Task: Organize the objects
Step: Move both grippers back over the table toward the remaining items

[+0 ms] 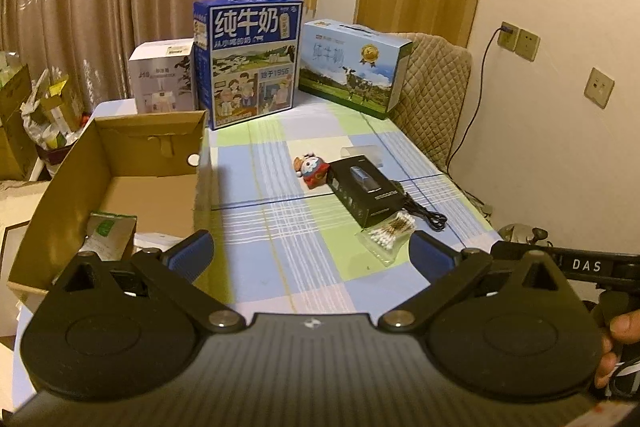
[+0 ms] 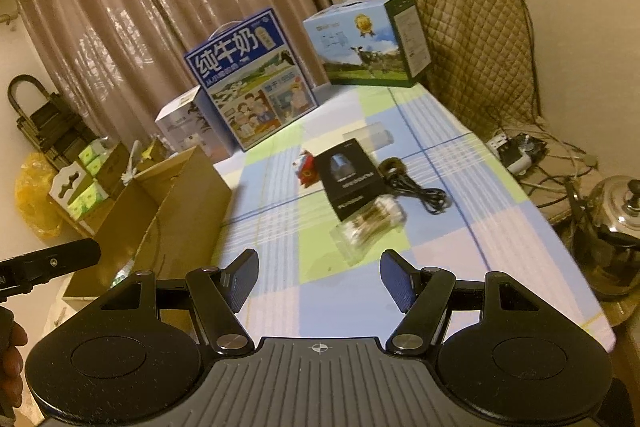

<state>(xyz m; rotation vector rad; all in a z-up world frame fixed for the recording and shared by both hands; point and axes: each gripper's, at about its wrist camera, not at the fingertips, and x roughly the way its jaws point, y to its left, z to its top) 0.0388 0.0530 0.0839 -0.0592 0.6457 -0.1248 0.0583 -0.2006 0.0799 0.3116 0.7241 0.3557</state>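
your left gripper (image 1: 311,253) hangs over the near part of the checked tablecloth (image 1: 280,259) with its blue-padded fingers (image 1: 192,253) spread wide and nothing between them. your right gripper (image 2: 319,277) is likewise spread wide and empty, low over the cloth.

in the left wrist view, the cardboard box (image 1: 60,195) sits at about 10 o'clock from the gripper, open on top, its long axis running from near to far along the table's left edge. inside its near end lies a green-and-white packet (image 1: 110,231), beside something white that you can't make out.

the loose things cluster at about 1 o'clock. the bag of cotton swabs (image 1: 388,233) is nearest, just ahead of your left gripper's right finger, with the swabs lying from near-left to far-right. touching its far end is the black carton (image 1: 362,187), long axis running from far-left to near-right, its near end toward the swabs. the small red-and-white toy (image 1: 312,169) sits against the carton's far-left end. a coiled black cable (image 1: 424,211) lies just to the right of the carton, and a clear plastic piece (image 1: 366,153) lies just beyond it.

at 12 o'clock, at the far edge, stand the blue milk case (image 1: 250,63), a white box (image 1: 162,77) to its left and a green-and-blue milk case (image 1: 354,67) to its right.

the right wrist view is blurred on the swabs.
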